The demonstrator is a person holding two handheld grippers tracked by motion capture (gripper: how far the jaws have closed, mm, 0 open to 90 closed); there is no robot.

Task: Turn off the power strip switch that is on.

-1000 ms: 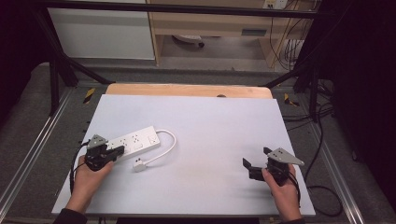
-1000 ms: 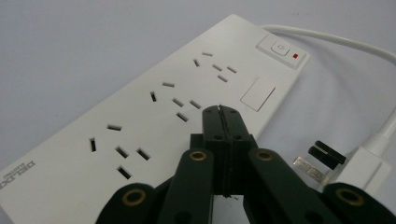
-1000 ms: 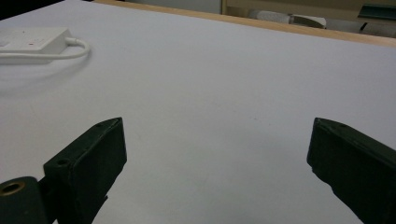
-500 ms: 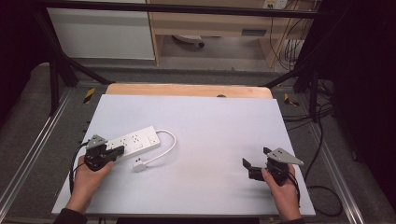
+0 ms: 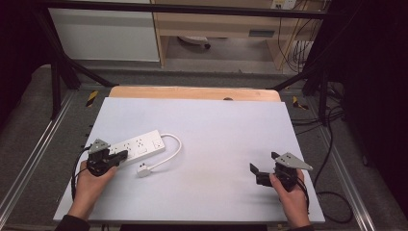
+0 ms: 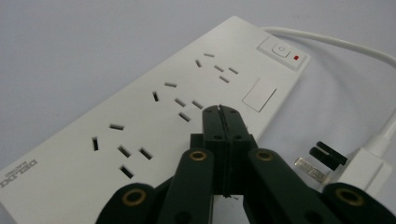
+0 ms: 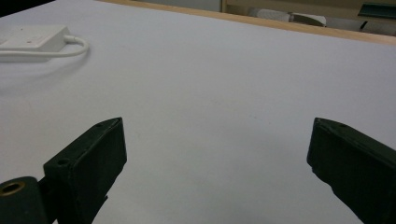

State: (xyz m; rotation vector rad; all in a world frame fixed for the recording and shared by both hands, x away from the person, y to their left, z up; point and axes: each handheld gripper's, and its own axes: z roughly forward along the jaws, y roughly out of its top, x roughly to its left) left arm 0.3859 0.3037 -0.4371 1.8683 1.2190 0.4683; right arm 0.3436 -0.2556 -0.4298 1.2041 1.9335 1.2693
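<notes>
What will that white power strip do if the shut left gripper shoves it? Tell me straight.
The power strip lies flat and long on the smooth table, so it would probably slide rather than tip. A push by the left gripper near one end would likely swing it round. Its looped cord looks floppy and the plug should trail behind.

white power strip [image 5: 137, 147] with red light, black tongs [image 6: 223, 116].

Lab rig: metal frame [image 5: 57, 77], floor cables [image 5: 332, 120], white-topped table [image 5: 216, 125].
</notes>
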